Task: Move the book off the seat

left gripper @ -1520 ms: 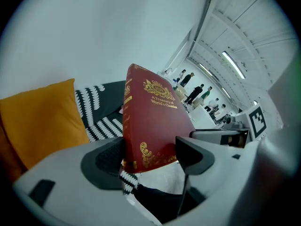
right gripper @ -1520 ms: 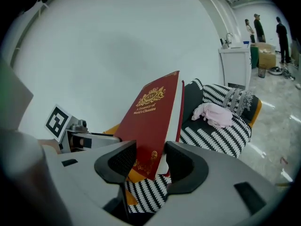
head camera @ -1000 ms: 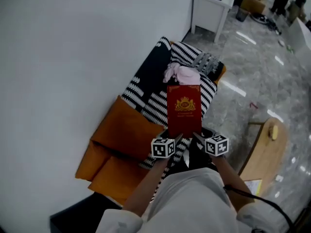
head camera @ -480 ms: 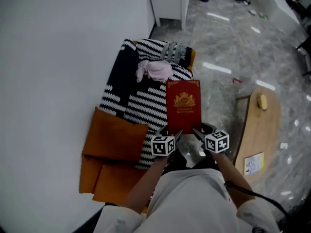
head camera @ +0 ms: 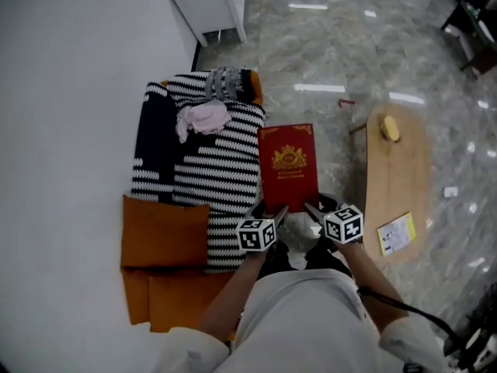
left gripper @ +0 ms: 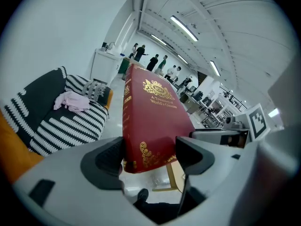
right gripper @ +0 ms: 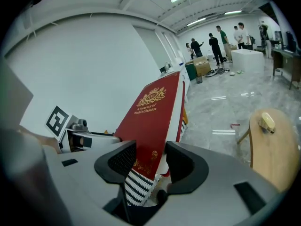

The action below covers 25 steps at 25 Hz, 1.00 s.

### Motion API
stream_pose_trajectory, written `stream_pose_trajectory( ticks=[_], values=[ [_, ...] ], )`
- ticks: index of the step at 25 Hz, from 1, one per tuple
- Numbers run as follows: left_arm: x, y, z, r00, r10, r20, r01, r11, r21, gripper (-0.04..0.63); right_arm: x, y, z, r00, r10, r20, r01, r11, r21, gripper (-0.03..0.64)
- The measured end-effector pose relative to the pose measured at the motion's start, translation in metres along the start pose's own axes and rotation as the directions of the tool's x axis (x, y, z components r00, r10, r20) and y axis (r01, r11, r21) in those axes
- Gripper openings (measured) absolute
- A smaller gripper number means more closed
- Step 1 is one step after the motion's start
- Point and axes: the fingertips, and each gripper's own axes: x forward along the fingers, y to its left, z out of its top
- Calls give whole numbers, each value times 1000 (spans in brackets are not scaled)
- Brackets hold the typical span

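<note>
Both grippers are clamped on the red hardcover book with the gold crest, 1 on each near corner. The left gripper has the spine-side corner pinched between its jaws, and you can see that clearly in the left gripper view, where the book fills the gap of the left gripper. Same deal on the other side: the right gripper bites the page-side corner, and in the right gripper view the book sits wedged in the right gripper.

The book is up in the air in the middle of the head view, front cover facing up at the camera. Its long axis runs straight up the frame, near short edge at the jaws and far end pointing away from the person. The spine is on the left, the page edges on the right.

Its left edge overlaps the right edge of the black-and-white striped blanket draped over the orange sofa seat. The rest of it hangs over the grey marble floor. A crumpled pink cloth lies on the blanket, upper left of the book. A long wooden table is at the right of the frame, apart from the book.
</note>
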Motion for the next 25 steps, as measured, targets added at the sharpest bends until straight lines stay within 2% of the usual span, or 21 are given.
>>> stream_pose_trajectory(
  ticks=[10, 25],
  values=[
    [70, -116, -41, 992, -90, -89, 99, 990, 100, 342, -100, -95, -41, 992, -108, 72, 101, 990, 96, 216],
    [140, -266, -99, 962, -170, -216, 222, 943, 247, 342, -233, -198, -103, 959, -240, 152, 200, 950, 238, 216]
  ],
)
